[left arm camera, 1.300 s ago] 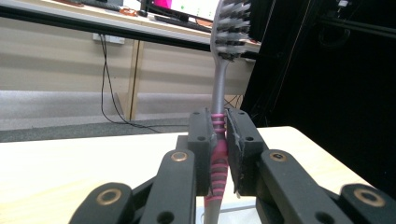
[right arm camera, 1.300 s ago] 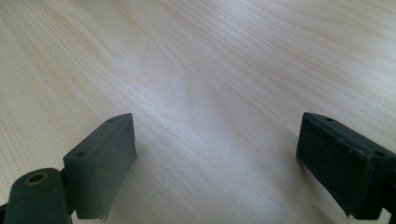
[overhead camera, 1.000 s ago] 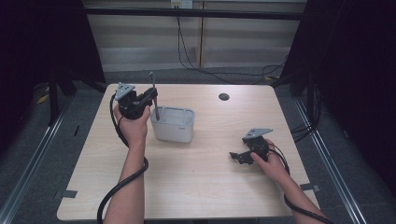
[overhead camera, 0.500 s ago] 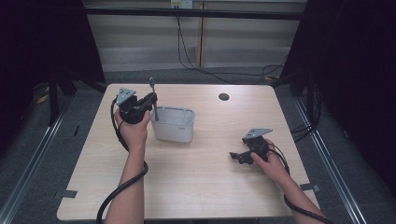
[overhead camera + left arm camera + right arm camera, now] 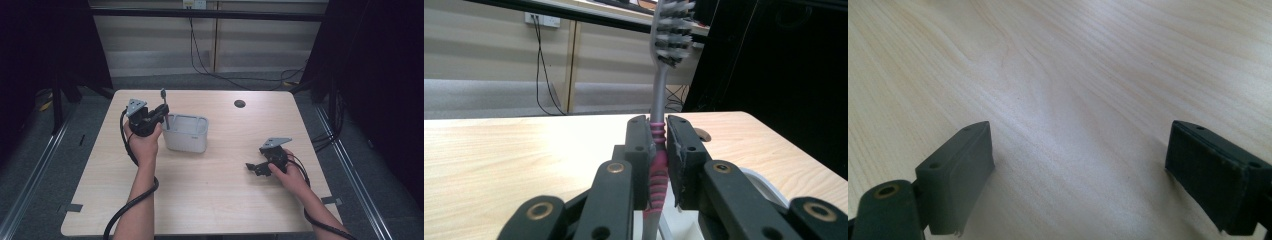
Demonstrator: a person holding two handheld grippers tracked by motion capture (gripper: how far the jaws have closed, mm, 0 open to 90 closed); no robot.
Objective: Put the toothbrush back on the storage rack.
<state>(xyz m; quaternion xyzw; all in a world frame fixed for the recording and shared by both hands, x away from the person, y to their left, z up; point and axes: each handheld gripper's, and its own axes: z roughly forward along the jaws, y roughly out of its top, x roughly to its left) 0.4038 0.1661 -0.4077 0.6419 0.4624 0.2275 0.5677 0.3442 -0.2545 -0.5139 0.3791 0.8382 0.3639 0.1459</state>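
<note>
A toothbrush [image 5: 660, 100] with a grey neck, a pink ribbed grip and grey bristles stands upright between the pads of my left gripper [image 5: 658, 150], which is shut on it. In the high view the left gripper [image 5: 161, 114] holds the toothbrush [image 5: 164, 105] over the left end of a white rectangular container [image 5: 187, 134], its lower end inside the rim. My right gripper [image 5: 253, 168] rests low on the table at the right, jaws wide apart. In the right gripper view its fingers [image 5: 955, 175] frame bare wood, and the right gripper [image 5: 1083, 175] has nothing in it.
The light wooden table [image 5: 210, 200] has a round dark cable hole [image 5: 239, 103] near its far edge. Cables trail from both grippers toward the near edge. Dark curtains and floor rails flank the table on both sides.
The left gripper has shifted slightly with the toothbrush at the container's left end. The right gripper has stayed where it was.
</note>
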